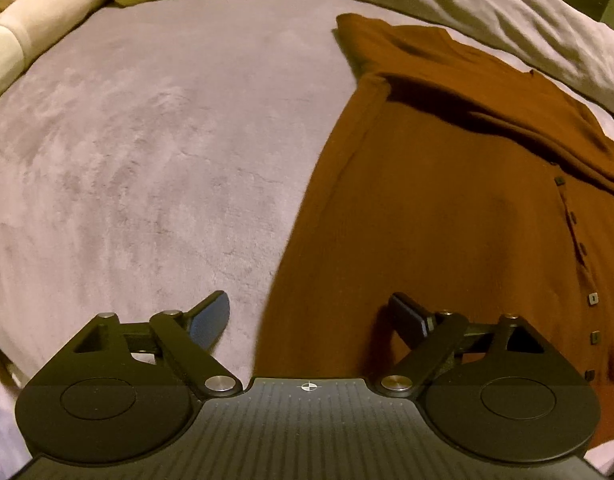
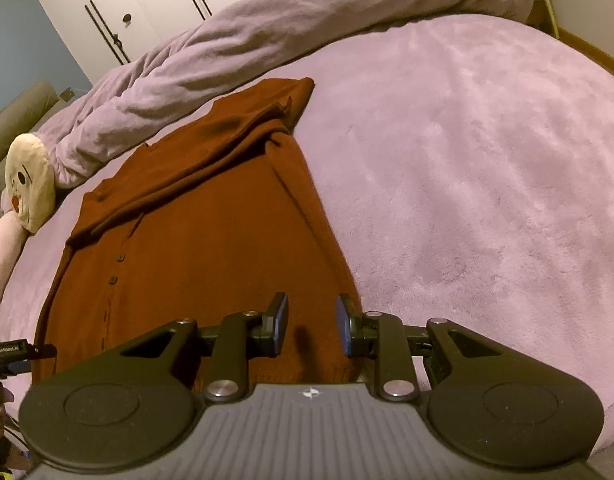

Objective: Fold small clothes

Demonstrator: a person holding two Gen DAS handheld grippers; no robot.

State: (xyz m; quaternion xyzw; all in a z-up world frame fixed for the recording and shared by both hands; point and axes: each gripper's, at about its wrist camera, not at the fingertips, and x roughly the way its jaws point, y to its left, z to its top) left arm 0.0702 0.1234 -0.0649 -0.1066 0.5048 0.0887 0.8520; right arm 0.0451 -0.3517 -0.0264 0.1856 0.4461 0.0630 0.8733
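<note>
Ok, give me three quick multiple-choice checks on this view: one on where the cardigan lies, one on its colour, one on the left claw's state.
1. The cardigan lies on:
A) a wooden floor
B) the lilac blanket
C) a chair

2. Its colour is:
A) navy
B) white
C) rust brown

3. The left claw is:
A) wide open
B) shut on a sleeve
C) out of view

Answers:
1 B: lilac fleece surrounds the garment in both views.
2 C: the knit reads rust brown throughout.
3 A: its fingers stand far apart, one over the blanket and one over the cardigan, astride its side edge.
</note>
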